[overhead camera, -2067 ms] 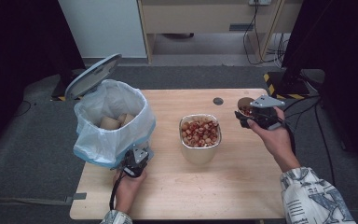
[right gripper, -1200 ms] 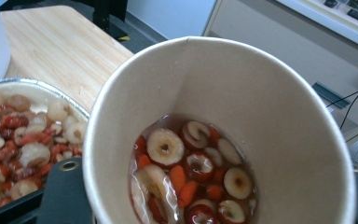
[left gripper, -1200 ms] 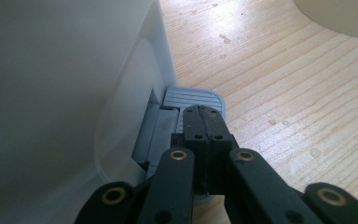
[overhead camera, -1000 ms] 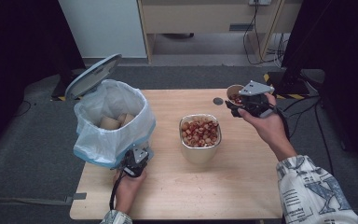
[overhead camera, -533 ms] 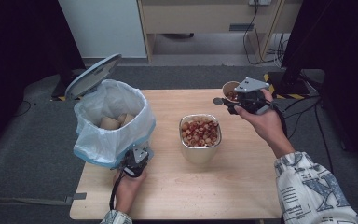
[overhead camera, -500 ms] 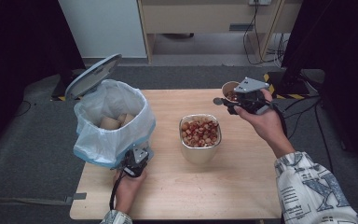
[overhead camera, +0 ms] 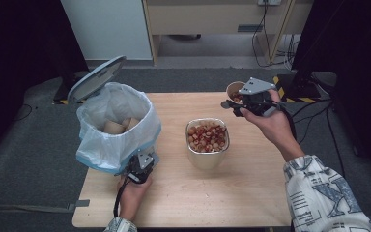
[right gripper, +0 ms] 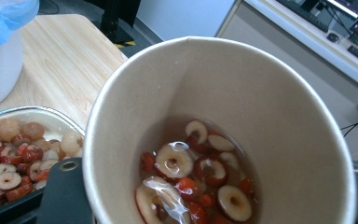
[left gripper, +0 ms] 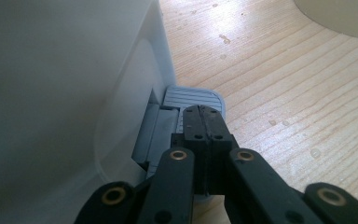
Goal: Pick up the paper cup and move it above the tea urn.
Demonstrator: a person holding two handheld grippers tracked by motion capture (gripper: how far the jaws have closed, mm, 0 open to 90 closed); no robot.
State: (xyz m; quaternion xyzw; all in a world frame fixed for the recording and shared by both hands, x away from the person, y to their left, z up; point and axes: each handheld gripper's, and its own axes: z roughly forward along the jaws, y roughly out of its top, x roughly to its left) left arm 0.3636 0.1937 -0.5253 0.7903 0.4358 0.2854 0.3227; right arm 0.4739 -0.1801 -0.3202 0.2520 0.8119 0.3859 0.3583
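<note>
Paper cup [right gripper: 223, 130] of wet fruit slices, upper right in high view, clamped at rim by right gripper [overhead camera: 249, 99]. Light, crushable wall, sloshy; grip rim gently. Left gripper [left gripper: 204, 122] jaws together on bin pedal [left gripper: 193, 97].

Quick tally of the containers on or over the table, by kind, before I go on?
Paper cup with fruit slices, held by the right gripper: 1
Metal tray of dried fruit: 1
Pedal bin with bag liner, lid open: 1
Total: 3
</note>
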